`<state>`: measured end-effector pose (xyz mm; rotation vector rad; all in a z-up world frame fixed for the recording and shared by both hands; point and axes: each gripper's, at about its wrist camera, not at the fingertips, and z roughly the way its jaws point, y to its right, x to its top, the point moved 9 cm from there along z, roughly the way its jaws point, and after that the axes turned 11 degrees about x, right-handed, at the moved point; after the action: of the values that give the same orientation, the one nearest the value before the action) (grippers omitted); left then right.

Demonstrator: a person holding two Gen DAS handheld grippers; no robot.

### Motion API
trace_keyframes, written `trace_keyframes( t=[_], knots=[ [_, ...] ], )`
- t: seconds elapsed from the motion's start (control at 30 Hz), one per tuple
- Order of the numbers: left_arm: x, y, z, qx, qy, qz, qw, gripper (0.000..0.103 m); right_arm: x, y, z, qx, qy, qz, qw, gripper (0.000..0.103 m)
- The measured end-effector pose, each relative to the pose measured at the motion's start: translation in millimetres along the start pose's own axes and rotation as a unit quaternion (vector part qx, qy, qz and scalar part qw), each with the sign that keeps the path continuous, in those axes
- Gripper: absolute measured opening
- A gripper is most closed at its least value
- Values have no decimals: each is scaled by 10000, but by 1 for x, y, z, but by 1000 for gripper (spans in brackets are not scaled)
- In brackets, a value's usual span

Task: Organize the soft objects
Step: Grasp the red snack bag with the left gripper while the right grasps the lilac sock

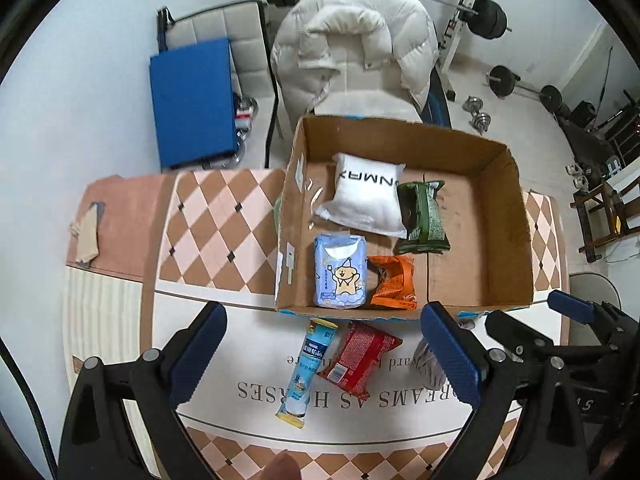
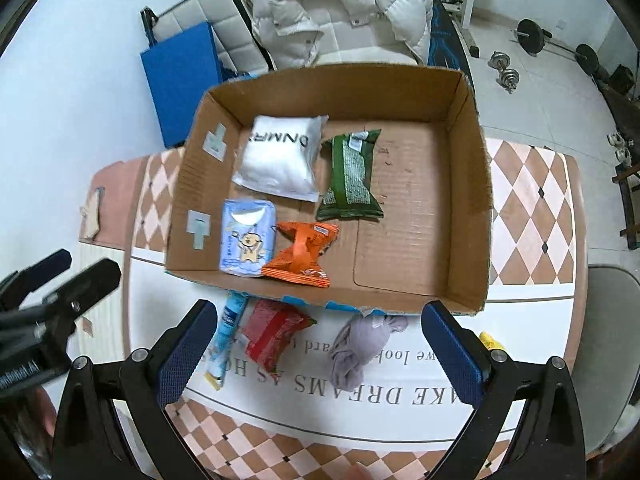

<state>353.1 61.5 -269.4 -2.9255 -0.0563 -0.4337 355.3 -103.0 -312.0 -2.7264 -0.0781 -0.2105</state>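
An open cardboard box [image 1: 500, 216] [image 2: 464, 184] on the table holds a white pillow pack [image 1: 366, 196] [image 2: 280, 156], a green packet [image 1: 424, 216] [image 2: 352, 176], a blue tissue pack [image 1: 340, 270] [image 2: 248, 236] and an orange packet [image 1: 392, 282] [image 2: 302, 254]. In front of the box lie a blue-white sachet [image 1: 306, 372] [image 2: 224, 340], a red packet [image 1: 356, 358] [image 2: 272, 332] and a grey cloth bundle [image 2: 360, 344] [image 1: 426, 364]. My left gripper [image 1: 324, 356] is open above the sachet and red packet. My right gripper [image 2: 320, 350] is open above the red packet and cloth.
A beige rag [image 1: 86, 236] lies at the table's far left. A small yellow thing [image 2: 491, 341] sits by my right finger. Behind the table stand a chair with a white puffer jacket [image 1: 352, 48], a blue board [image 1: 192, 100] and gym weights [image 1: 486, 16].
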Motion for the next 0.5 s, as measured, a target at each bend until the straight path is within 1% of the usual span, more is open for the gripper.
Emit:
trace_keyframes(
  t=[0.07,0.13,0.2,0.23,0.3,0.33,0.37,0.4,0.43,0.47,0.5],
  knots=[
    [-4,-1,-2,80,74,-23,9999,99,-1,0,-8,-24,144,39,9999,103],
    [-11,-1,0,245,130,15,9996,99,-6,0,-14,-22,284,67,9996,103],
    [-23,1,11,359,109,80,9993,99,-14,3,-15,24,324,124,9994,103],
    [-33,4,21,412,16,156,9990,99,-21,6,-13,34,330,179,9993,103],
    [-54,13,44,388,-269,380,9982,98,-41,16,-4,8,273,326,9991,103],
    [-65,16,57,389,-420,477,9972,88,-52,23,3,-21,193,448,9988,103],
    [-75,20,71,447,-567,574,9957,80,-58,29,10,-19,118,550,9984,103],
    [-83,23,84,486,-695,673,9941,66,-68,36,22,28,-4,696,9976,103],
    [-92,28,100,510,-885,798,9916,63,-78,44,37,107,-180,857,9961,103],
    [-98,32,110,516,-993,887,9898,63,-86,52,53,146,-339,1022,9941,103],
    [-103,36,120,501,-1082,961,9882,63,-91,58,63,152,-411,1119,9928,103]
  ],
)
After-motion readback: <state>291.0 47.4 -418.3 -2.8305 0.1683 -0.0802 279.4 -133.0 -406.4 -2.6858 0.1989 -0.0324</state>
